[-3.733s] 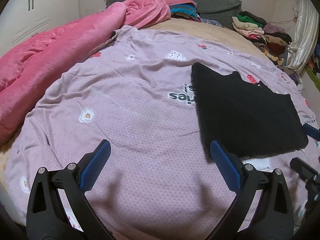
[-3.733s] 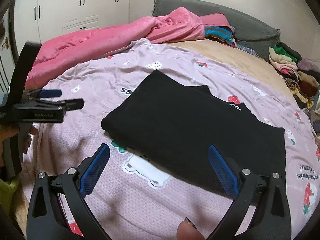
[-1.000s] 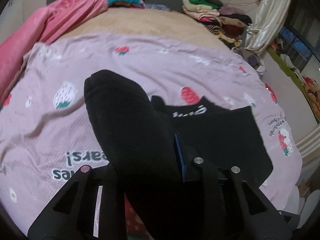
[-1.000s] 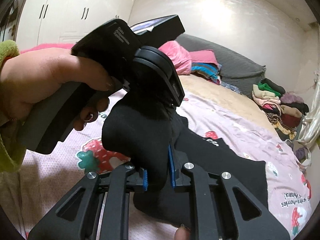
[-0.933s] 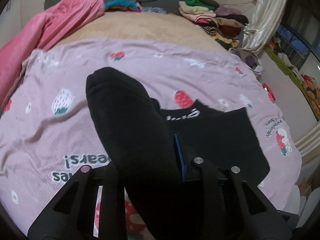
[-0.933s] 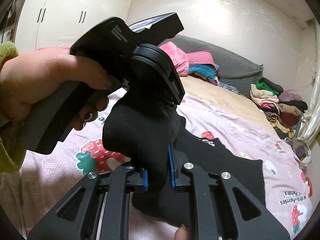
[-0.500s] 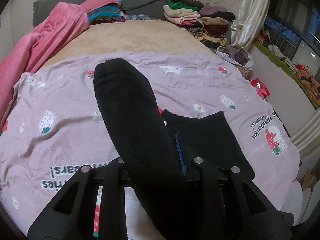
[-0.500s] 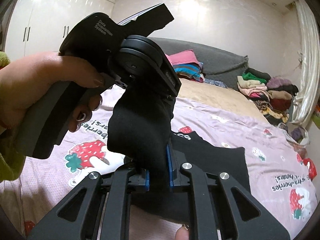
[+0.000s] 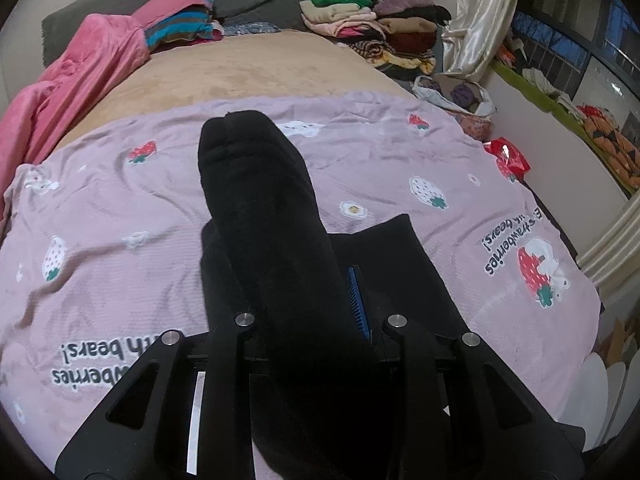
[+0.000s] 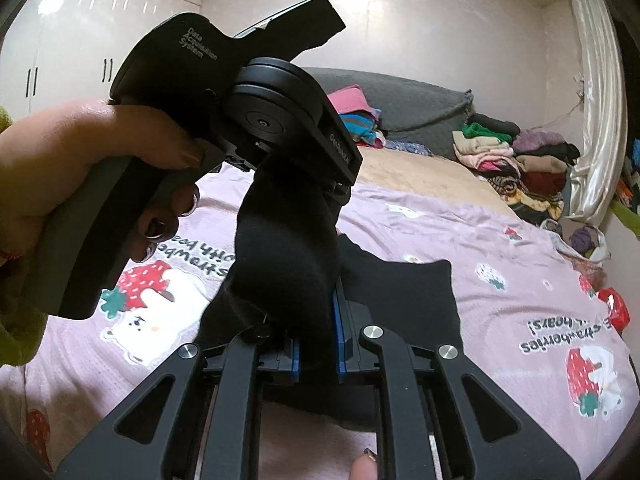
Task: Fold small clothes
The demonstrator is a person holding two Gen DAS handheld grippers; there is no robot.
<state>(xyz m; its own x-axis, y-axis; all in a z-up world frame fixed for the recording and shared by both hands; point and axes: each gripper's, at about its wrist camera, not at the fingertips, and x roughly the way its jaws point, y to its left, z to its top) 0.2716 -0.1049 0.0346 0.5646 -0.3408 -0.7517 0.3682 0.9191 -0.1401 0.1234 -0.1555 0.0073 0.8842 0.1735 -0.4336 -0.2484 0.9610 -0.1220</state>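
Lilac cotton printed with strawberries, bears and lettering makes up the wide bedsheet (image 9: 400, 168) spread over the bed; a tan plush blanket (image 9: 248, 68) is seen beyond it, with a crumpled pink fleece blanket (image 9: 80, 76) at the far left and a stack of folded clothes in mixed colours (image 9: 376, 28) at the far right corner. A black knitted garment (image 10: 404, 292) is lifted at one edge above the sheet, while its lower part lies flat on the lilac cotton near the middle; a thick fold of it is pinched in each tool. The left gripper (image 9: 304, 316), black-framed with blue pads, is pressed together on a bunched fold that stands up past its fingertips; its handle is held by a hand (image 10: 72, 160) in the right wrist view. The right gripper (image 10: 316, 344) is likewise clamped on a fold of the black cloth, its blue pads nearly meeting; a fingertip (image 10: 362, 466) is visible at the lower edge beneath it.
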